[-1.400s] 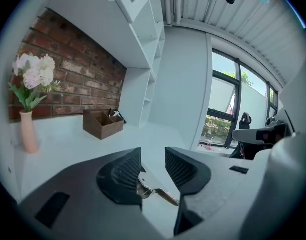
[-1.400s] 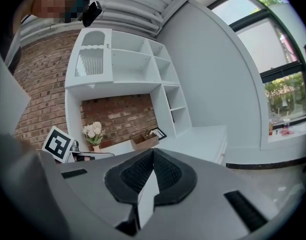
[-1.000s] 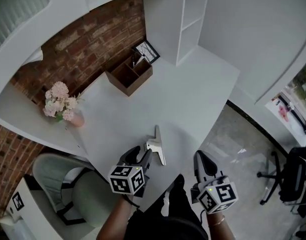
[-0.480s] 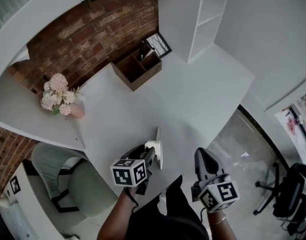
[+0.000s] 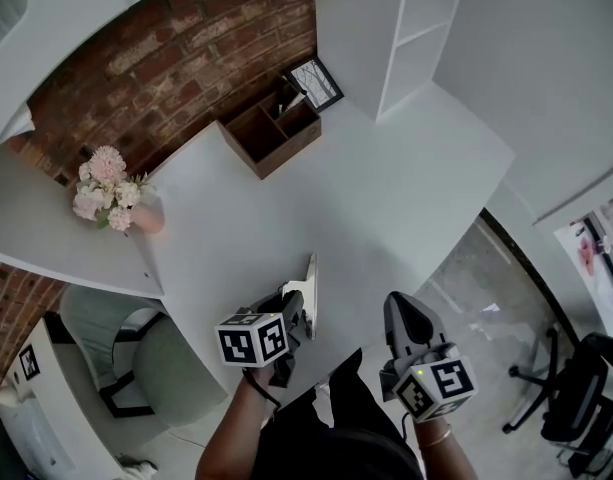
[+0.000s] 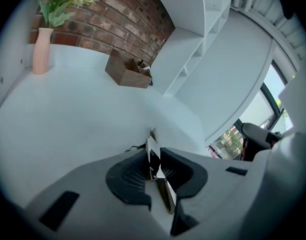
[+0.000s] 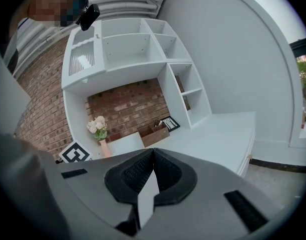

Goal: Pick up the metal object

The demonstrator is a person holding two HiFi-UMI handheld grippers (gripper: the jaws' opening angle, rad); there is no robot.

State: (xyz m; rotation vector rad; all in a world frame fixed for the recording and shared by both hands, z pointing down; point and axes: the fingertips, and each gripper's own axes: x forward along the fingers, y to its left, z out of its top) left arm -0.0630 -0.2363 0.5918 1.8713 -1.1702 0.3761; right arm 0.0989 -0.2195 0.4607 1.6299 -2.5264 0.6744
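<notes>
The metal object (image 6: pixel 152 149) sits at the near edge of the counter (image 5: pixel 386 188), pinched between the just-closing jaws of my left gripper (image 5: pixel 292 308). My right gripper (image 5: pixel 404 313) hangs alongside, jaws together, empty.

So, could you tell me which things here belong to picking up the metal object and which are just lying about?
Job: metal object; left gripper, jaws just closed onto it.
Lying about: wooden box, flower vase, framed picture, green chair.

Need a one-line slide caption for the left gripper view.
Left gripper, jaws just closing in, pinches the thin metal object on the white desk.
</notes>
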